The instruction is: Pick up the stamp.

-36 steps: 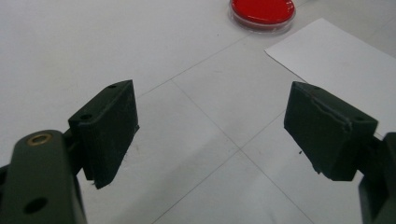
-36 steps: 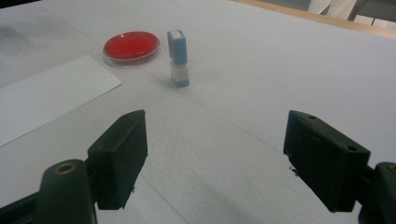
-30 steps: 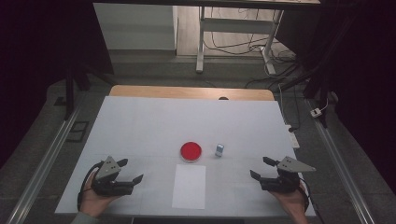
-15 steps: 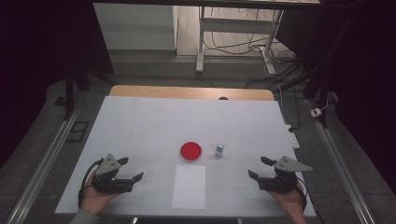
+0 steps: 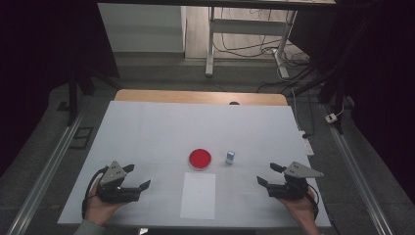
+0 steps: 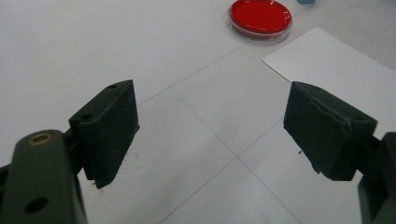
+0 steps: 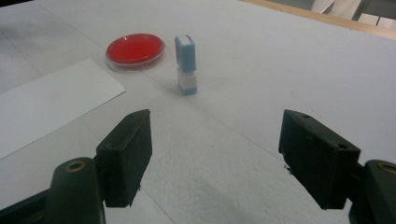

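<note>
On the near edge of the table: both grippers rest low, held from below by the person's hands.
Left gripper [image 5: 138, 177]: at 7 o'clock of the table [image 5: 147, 132], jaws spread wide with bare table between them, holding nothing; it aims toward 2 o'clock, at the dish.
Right gripper [image 5: 268, 174]: at 5 o'clock, jaws wide apart and empty; it aims toward 10 o'clock, at the stamp.
Paper [image 5: 198, 195]: a white sheet lying flat between the two grippers at 6 o'clock, long axis running near to far; in the left gripper view its corner [image 6: 327, 60] lies just past the right jaw.
Dish [image 5: 200, 158]: a round red dish just beyond the paper's far edge, near the table's middle, flat on the table; seen also at [image 6: 260, 16] and [image 7: 135, 49].
Stamp [image 5: 230, 157]: a small blue and white block just beside the dish at its 3 o'clock, apart from it; in the right gripper view [image 7: 186, 65] it stands upright, long axis vertical, blue cap on top.
Change: against the earlier frames both grippers sit slightly nearer the table's near edge, jaws as wide as before; dish, stamp and paper have not moved.
</note>
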Available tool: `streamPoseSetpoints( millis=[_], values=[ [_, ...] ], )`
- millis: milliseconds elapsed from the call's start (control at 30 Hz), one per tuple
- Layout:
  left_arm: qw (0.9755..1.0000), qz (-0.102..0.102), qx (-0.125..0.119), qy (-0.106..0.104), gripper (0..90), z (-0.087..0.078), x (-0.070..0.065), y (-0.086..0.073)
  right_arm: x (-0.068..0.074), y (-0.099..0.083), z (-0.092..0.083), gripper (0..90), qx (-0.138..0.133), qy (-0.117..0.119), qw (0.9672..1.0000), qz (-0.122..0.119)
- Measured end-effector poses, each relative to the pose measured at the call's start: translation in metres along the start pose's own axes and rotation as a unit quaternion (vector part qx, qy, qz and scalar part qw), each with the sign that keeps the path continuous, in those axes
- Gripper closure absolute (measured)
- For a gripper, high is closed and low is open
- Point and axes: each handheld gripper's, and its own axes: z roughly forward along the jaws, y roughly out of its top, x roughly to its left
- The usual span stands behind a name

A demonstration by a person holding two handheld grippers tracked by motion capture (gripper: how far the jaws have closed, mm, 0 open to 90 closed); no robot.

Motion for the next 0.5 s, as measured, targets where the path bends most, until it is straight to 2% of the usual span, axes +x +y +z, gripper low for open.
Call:
streamPoseSetpoints(
  millis=[167, 300, 500],
  values=[
    [0.9999, 0.012, 0.007, 0.0, 18.5, 0.003, 0.001, -0.002, 0.004, 0.006, 0.001, 26.2, 0.002, -0.008, 1.0, -0.006],
    [1.0, 0.004, 0.001, -0.004, 18.6, 0.003, 0.002, 0.0, 0.007, 0.01, 0.003, 27.4, 0.001, -0.008, 1.0, -0.006],
    [0.9999, 0.008, 0.005, -0.006, 18.6, 0.007, 0.002, 0.002, 0.007, 0.016, 0.014, 27.7, 0.009, -0.005, 0.9999, -0.003]
  ],
)
